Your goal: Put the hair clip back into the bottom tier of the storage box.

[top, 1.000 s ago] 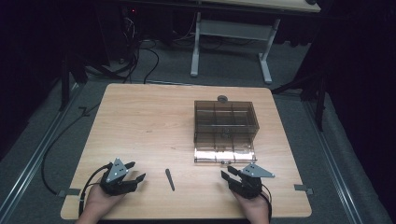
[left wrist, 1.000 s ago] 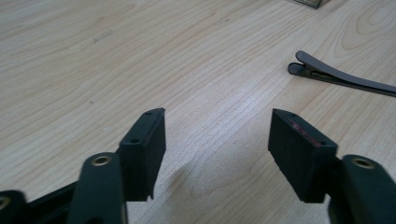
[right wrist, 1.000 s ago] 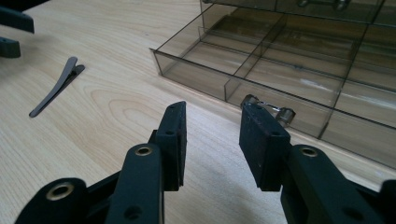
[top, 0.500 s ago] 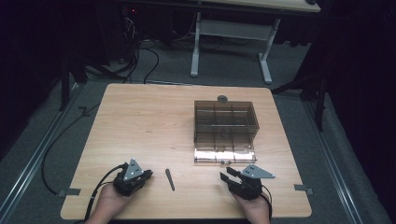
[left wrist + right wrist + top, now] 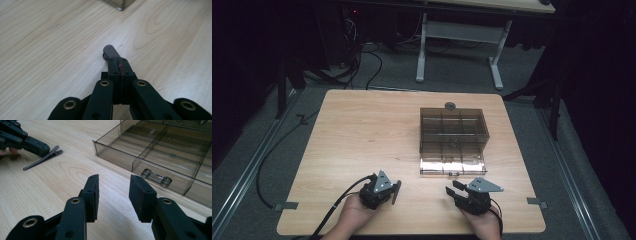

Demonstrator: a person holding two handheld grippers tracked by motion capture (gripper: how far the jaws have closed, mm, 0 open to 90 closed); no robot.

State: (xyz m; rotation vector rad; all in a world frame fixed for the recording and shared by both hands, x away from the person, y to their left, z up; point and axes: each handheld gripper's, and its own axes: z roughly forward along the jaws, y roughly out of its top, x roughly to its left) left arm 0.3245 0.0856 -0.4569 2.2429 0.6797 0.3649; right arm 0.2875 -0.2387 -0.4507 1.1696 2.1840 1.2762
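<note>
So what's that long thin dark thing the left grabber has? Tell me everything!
It looks like a slim dark metal hair clip, long and flat, split at one end like a little beak. It lies low over the pale wooden table, with the left hand-held gripper shut on its forked end. Its thin tail points away, near the smoky plastic box.

Table (image 5: 362,130): we see pale wood, smooth and matt, with clear grain.
Organizer box (image 5: 453,135): we see smoky clear plastic, glossy, with a shiny metal latch (image 5: 156,178).
Hair clip (image 5: 41,158): we see thin dark metal with a dull sheen.
Left gripper (image 5: 119,65): we see matt black plastic with brass-coloured rivets.
Floor (image 5: 257,145): we see grey carpet, rough.
</note>
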